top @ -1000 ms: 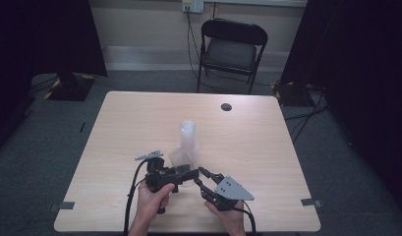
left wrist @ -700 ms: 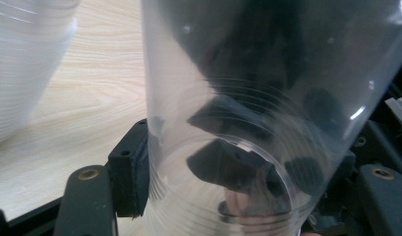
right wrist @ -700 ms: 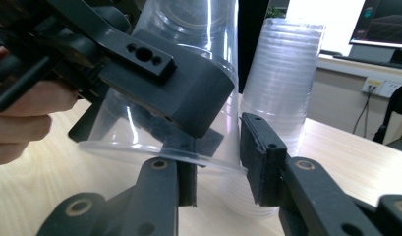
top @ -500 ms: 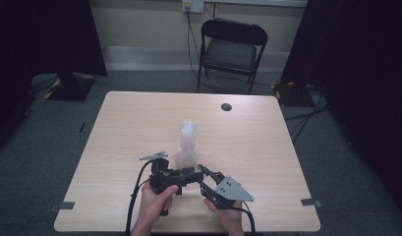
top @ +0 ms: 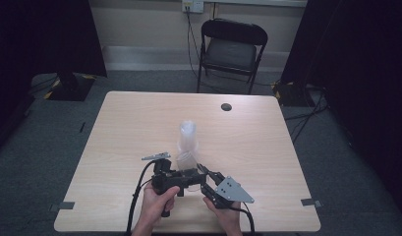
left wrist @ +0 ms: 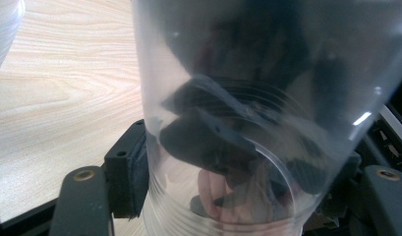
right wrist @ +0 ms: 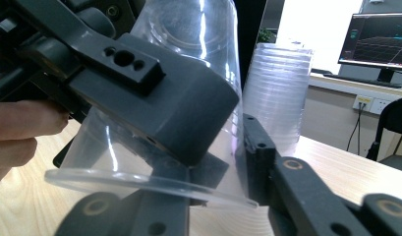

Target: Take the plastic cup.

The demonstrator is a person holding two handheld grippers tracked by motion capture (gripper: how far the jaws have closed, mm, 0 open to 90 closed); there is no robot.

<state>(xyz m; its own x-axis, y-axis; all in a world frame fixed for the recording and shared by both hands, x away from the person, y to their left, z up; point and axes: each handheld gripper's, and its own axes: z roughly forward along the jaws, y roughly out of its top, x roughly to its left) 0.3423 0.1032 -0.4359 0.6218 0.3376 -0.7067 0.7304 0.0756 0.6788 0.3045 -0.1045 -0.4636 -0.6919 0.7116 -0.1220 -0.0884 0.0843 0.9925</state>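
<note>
A clear plastic cup [left wrist: 247, 98] lies tilted between both grippers near the table's front edge. My left gripper [left wrist: 247, 167] is shut on the cup, with a jaw pad [left wrist: 129, 172] pressed to its ribbed wall. My right gripper [right wrist: 208, 172] is shut on the same cup [right wrist: 188, 29] just above its rim, and the left gripper's jaw block crosses in front. In the high view the left gripper [top: 196, 174] and right gripper [top: 205, 172] meet tip to tip. A stack of clear cups [top: 187, 138] stands upright just behind them, also seen behind the held cup [right wrist: 279, 93].
The wooden table [top: 267, 147] has a small black round cap [top: 226, 106] near its far edge. A black folding chair [top: 231, 49] stands beyond the table. Cables trail from both grippers over the front edge. A lit monitor [right wrist: 380, 37] sits far off.
Both hands and grippers have drifted slightly to the right, staying together near the foot of the cup stack. The stack has not moved.
</note>
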